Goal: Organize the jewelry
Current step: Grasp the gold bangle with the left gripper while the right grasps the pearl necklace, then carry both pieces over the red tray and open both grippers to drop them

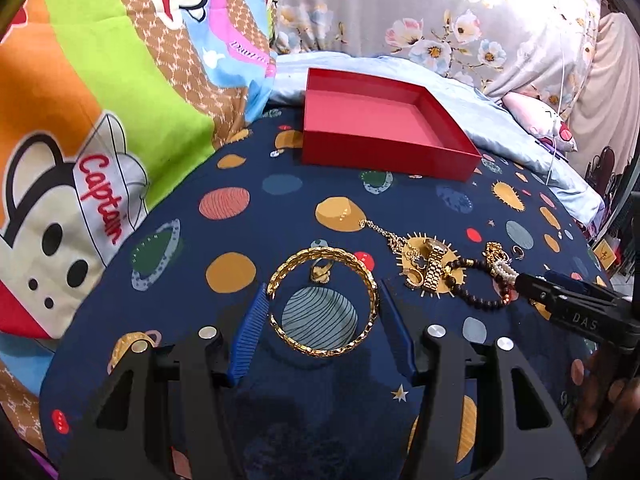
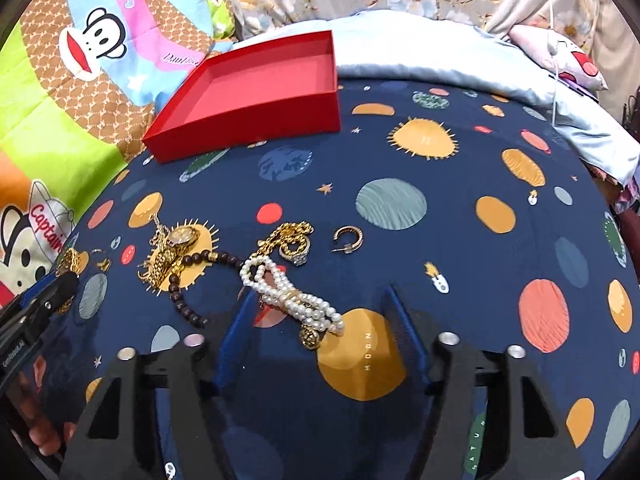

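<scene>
The left gripper straddles the gold bangle, which lies flat on the navy planet-print sheet. Its blue pads stand against the bangle's rim at 9 and 3 o'clock; whether they actually press on it cannot be told, since the bangle rests on the cloth. A small gold ring sits inside the bangle near its 12 o'clock edge.

The right gripper is released: its pads stand apart on either side of the pearl bracelet, and the right pad has clear cloth between it and the pearls. The bracelet lies on the sheet with a gold charm at its near end.

Outward from the pearls, in the right wrist view, a gold chain with a ring lies at 12 o'clock, a hoop earring at 1 o'clock, a dark bead bracelet at 9 o'clock, and a gold watch at 10 o'clock.

The red box stands open and empty at 12 o'clock in the left wrist view, well apart from the jewelry. A cartoon blanket lies at 10 o'clock and a floral pillow at 1 o'clock.
</scene>
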Available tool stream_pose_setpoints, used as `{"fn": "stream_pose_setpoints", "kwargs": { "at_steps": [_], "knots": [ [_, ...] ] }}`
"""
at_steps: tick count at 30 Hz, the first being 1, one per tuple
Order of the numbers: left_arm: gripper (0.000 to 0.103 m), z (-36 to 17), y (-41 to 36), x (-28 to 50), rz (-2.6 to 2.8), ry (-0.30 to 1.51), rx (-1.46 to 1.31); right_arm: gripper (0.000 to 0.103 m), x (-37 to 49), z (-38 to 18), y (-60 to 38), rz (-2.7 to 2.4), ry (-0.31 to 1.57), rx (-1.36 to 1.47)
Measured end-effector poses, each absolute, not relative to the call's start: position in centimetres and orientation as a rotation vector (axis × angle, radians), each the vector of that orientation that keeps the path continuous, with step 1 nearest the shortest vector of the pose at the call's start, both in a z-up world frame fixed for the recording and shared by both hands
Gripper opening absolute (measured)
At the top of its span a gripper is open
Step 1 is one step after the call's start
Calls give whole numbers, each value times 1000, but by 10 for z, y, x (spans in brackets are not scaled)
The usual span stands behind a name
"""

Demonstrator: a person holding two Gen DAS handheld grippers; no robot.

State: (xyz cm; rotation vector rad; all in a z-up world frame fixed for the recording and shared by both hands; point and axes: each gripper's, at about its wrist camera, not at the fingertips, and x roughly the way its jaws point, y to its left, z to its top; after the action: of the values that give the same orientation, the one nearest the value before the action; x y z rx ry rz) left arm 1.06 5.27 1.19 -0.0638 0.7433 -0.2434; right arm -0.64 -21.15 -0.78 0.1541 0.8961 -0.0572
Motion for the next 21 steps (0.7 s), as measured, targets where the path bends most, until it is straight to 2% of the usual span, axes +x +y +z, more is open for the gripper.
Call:
{"fn": "stream_pose_setpoints", "kwargs": {
  "at_steps": [4, 6, 7, 8, 16, 21],
  "knots": [
    [54, 9, 52, 10, -245, 751, -65, 36, -7, -10, -208, -45, 903, 139],
    [54, 9, 51, 10, -242, 748, -64, 29, -8, -10, -208, -47, 902, 143],
    [54, 9, 51, 10, -242, 747, -65, 19, -9, -10, -209, -44, 902, 149],
    [54, 9, 51, 11, -243, 748, -67, 14, -10, -10, -209, -40, 904, 157],
    [54, 10, 57, 13, -227, 757, -91, 14, -29, -3, -206, -35, 872, 196],
    [54, 37, 58, 21, -273, 745, -128, 14, -29, 33, -208, -5, 804, 188]
  ]
}}
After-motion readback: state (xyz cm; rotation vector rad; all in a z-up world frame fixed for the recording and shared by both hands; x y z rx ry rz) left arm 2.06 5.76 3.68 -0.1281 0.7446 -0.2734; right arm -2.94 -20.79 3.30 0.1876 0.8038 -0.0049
